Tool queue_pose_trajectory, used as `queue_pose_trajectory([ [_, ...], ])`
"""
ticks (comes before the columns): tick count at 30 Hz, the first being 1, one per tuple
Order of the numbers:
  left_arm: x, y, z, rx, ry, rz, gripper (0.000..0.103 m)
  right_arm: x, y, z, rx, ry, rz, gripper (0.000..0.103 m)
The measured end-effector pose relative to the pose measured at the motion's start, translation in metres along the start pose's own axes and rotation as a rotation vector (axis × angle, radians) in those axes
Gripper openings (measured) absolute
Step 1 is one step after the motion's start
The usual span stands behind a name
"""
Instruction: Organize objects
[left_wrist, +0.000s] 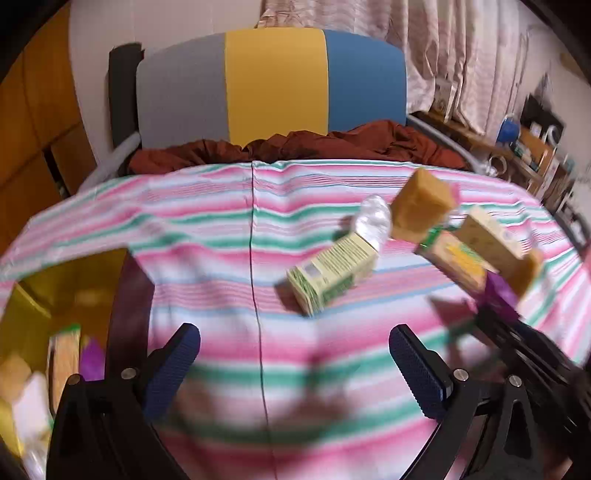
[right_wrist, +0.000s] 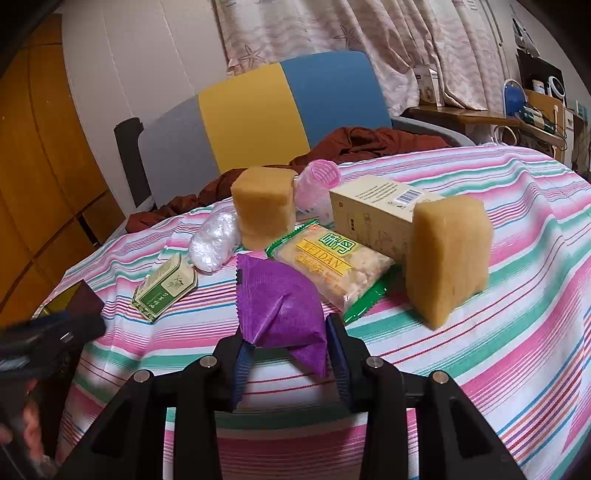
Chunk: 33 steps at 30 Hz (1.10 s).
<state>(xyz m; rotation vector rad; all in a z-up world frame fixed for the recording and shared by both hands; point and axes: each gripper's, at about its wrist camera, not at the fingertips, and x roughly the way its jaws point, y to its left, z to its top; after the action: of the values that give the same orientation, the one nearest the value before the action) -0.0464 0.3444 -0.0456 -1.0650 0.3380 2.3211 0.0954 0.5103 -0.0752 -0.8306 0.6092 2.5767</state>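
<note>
The purple packet (right_wrist: 280, 306) lies on the striped cloth (right_wrist: 498, 332) at the near edge of the pile, touching the green-edged snack pack (right_wrist: 332, 266), and is clamped at its near end by the right gripper (right_wrist: 290, 354). The soft wrapper is judged liable to slip out, since only a crumpled corner is pinched. The left gripper (left_wrist: 295, 369) is held apart and empty over bare cloth, and could be knocked against the small green box (left_wrist: 328, 273) if swung toward the pile.

The striped cloth (right_wrist: 480, 332) covers the table. Behind the cloth's far edge lies a crumpled rust-brown fabric (right_wrist: 369, 142), and behind that stands a chair back (left_wrist: 273, 85) in grey, yellow and blue panels. Pale curtains (right_wrist: 332, 33) hang beyond the chair; a cluttered shelf (right_wrist: 535, 114) sits to its right, wooden cabinets (right_wrist: 40, 147) to its left.
</note>
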Motion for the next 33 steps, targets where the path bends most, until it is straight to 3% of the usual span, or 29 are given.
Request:
queue_pose_trajectory([
  [6,0.035,-0.012,0.020,0.132,-0.026,0.034,0.102,0.004,-0.006,-0.002,0.023,0.020,-0.003,0.038],
  [11,0.056,-0.018,0.027,0.172,-0.009,-0.025,0.090,0.005,-0.007,-0.003,0.028,0.024,0.001,0.038],
  [14,0.068,-0.014,0.027,0.133,0.039,-0.078,0.066,0.006,-0.007,-0.003,0.031,0.024,0.002,0.038],
  [15,0.070,-0.013,0.026,0.118,0.051,-0.094,0.052,0.006,-0.008,-0.003,0.033,0.026,0.003,0.038],
  [19,0.060,-0.022,0.013,0.127,0.016,-0.146,0.031,0.007,-0.010,-0.003,0.040,0.029,0.004,0.038],
  [24,0.051,-0.029,0.004,0.132,-0.013,-0.146,0.030,0.006,-0.010,-0.004,0.038,0.026,-0.001,0.038],
  [33,0.029,-0.004,-0.020,-0.036,-0.064,-0.108,0.030,0.004,-0.007,-0.003,0.023,0.016,-0.016,0.038],
])
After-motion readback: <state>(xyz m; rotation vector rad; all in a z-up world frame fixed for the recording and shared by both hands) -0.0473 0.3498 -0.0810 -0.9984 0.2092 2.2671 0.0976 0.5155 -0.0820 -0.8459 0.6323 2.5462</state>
